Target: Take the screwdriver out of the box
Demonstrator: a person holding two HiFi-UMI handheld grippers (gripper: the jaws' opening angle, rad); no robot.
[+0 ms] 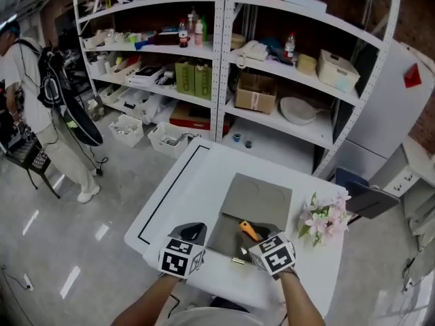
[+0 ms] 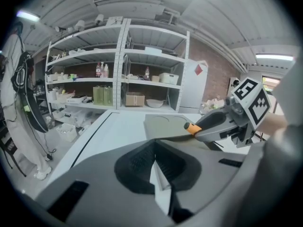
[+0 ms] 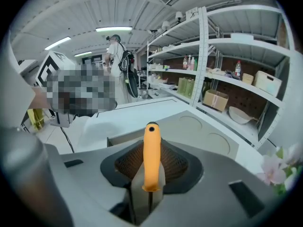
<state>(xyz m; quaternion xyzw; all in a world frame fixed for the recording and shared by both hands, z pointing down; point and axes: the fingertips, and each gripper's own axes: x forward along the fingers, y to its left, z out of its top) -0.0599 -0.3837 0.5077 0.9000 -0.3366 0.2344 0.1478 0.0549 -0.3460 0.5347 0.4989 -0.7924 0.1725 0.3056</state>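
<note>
On the white table lies a flat grey box with its lid folded open away from me. My right gripper is shut on the screwdriver's orange handle, held just above the box. In the right gripper view the screwdriver sticks out forward between the pads of the right gripper, butt end away from me, over the lid. My left gripper hovers at the box's left edge. In its own view the left gripper has its pads together, holding nothing. The right gripper shows at the right with the orange handle.
A bunch of pink flowers lies on the table's right side. Metal shelves full of boxes and bottles stand behind the table. A person stands far left. A black line marks the table's left part.
</note>
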